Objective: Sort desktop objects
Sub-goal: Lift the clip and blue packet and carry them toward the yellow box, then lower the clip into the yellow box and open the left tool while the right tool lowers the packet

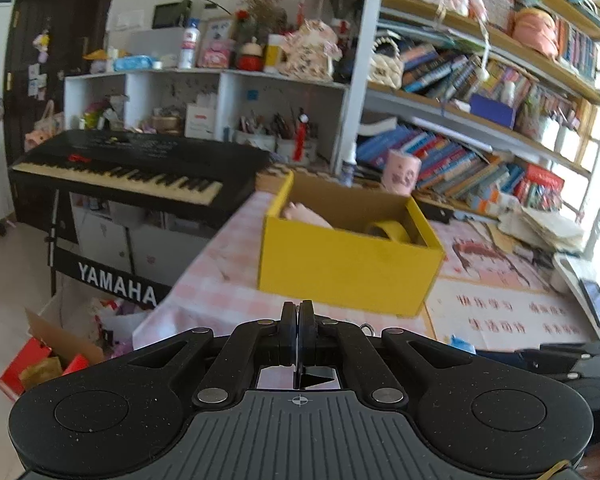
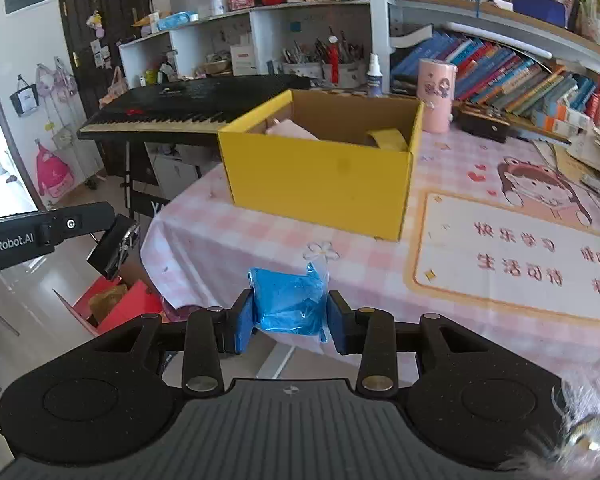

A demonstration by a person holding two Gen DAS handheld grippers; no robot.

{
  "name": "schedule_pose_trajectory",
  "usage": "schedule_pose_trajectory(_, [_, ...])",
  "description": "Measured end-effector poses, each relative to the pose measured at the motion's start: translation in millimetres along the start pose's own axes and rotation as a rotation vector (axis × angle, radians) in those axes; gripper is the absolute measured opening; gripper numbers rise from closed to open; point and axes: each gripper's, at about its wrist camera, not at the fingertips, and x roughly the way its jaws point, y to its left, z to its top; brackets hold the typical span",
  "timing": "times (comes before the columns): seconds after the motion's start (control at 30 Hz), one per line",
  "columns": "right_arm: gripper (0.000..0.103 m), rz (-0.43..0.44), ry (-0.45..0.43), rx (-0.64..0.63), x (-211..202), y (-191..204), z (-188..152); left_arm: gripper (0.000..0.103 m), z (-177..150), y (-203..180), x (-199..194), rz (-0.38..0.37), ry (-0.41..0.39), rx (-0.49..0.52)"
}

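Observation:
A yellow cardboard box (image 1: 348, 268) (image 2: 320, 184) stands open on the pink checked tablecloth (image 2: 228, 240). Inside it lie a pale pink item (image 2: 290, 130) and a yellow tape roll (image 2: 390, 140). My right gripper (image 2: 289, 312) is shut on a blue plastic-wrapped packet (image 2: 288, 304), held near the table's front edge, short of the box. My left gripper (image 1: 299, 330) is shut and empty, in front of the box. A bit of the blue packet (image 1: 462, 345) shows in the left wrist view.
A black Yamaha keyboard (image 1: 136, 168) stands left of the table. A pink cup (image 2: 436, 94) and book-filled shelves (image 2: 520, 76) lie behind the box. A printed mat (image 2: 520, 256) covers the table's right side. Cartons (image 1: 40, 360) sit on the floor at the left.

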Motion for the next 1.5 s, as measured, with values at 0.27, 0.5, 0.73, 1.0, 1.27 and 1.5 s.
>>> schedule_pose_trajectory(0.27, [0.035,-0.009,-0.067,-0.054,8,4,30,0.0,37,-6,36,-0.032,-0.08,-0.032])
schedule_pose_trajectory(0.5, [0.035,-0.026,-0.146,-0.017,26,-26,74,0.0,71,-27,81,-0.049,-0.11,-0.009])
schedule_pose_trajectory(0.73, [0.035,0.002,-0.149,-0.027,57,-53,108,0.0,94,-40,125,-0.018,-0.102,0.009])
schedule_pose_trajectory(1.0, [0.035,0.021,-0.153,-0.034,94,-89,143,0.0,110,-55,179,0.006,-0.067,0.029])
schedule_pose_trajectory(1.27, [0.034,0.038,-0.117,-0.104,140,-111,165,0.0,109,-63,232,0.044,0.031,0.082])
schedule_pose_trajectory(1.5, [0.034,0.075,-0.054,-0.301,188,-115,180,0.0,98,-64,271,0.083,0.148,0.108])
